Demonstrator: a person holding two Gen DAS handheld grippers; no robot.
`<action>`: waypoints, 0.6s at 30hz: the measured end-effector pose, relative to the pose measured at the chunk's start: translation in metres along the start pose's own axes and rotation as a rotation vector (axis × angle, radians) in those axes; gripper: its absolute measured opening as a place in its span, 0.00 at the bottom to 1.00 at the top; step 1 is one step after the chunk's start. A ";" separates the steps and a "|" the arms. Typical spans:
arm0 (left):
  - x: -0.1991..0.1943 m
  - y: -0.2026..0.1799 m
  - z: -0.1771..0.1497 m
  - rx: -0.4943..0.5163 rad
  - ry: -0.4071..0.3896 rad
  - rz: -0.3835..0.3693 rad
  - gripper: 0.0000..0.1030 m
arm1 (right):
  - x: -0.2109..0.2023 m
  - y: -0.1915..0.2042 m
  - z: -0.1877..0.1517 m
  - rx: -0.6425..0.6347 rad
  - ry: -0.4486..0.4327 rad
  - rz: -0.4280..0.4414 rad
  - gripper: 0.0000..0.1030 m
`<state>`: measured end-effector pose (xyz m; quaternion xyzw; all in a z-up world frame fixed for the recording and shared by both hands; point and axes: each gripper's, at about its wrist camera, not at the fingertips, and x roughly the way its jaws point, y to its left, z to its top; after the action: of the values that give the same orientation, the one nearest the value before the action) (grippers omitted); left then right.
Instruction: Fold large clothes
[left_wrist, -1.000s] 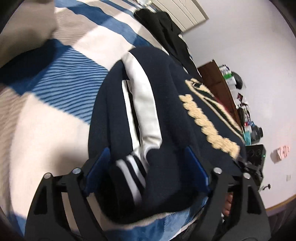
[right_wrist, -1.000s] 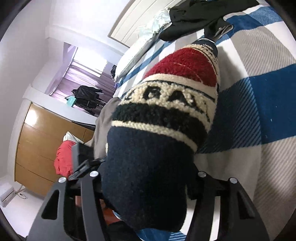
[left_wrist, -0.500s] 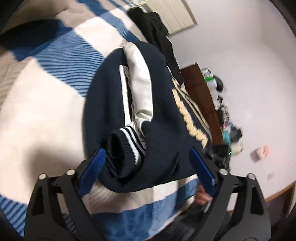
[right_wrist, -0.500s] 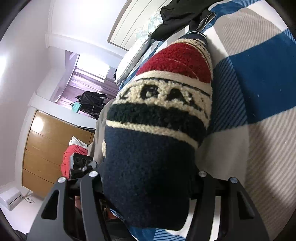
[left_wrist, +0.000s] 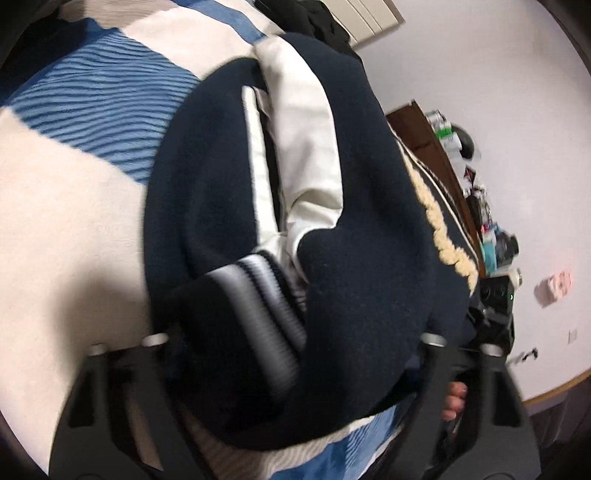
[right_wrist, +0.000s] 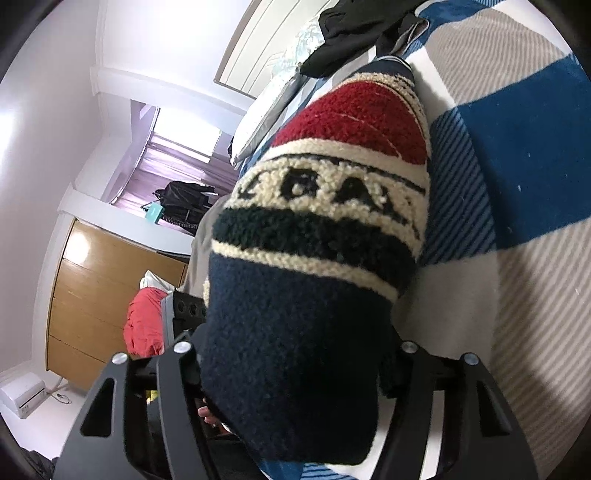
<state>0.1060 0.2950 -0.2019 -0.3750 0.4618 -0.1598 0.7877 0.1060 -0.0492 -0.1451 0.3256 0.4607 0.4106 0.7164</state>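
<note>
- Jacket (left_wrist: 362, 236) between the left jaws: navy, with a white sleeve (left_wrist: 306, 147), a navy-and-white striped cuff (left_wrist: 266, 295) and cream fuzzy lettering (left_wrist: 443, 236).
- Patch (right_wrist: 332, 192) ahead of the right jaws: red, cream and black bands.
- Blanket (right_wrist: 517, 155) under the jacket: blue, white and grey-striped blocks.

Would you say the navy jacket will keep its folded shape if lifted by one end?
Probably not. The jacket looks thick and soft, bulging between the closing left gripper, so it should sag. Its fleecy patch suggests little slipping. Folded bulk on the bed hints at some weight.
</note>
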 end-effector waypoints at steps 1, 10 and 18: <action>-0.004 0.000 -0.002 -0.005 -0.011 -0.010 0.58 | -0.002 0.005 0.001 -0.006 -0.011 0.003 0.57; -0.044 -0.043 -0.014 0.027 -0.085 -0.098 0.41 | -0.033 0.085 0.018 -0.087 -0.105 0.047 0.54; -0.079 -0.081 -0.036 0.027 -0.151 -0.198 0.41 | -0.061 0.166 0.031 -0.173 -0.119 0.006 0.53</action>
<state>0.0418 0.2722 -0.1045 -0.4191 0.3596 -0.2143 0.8057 0.0718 -0.0315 0.0303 0.2878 0.3790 0.4310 0.7667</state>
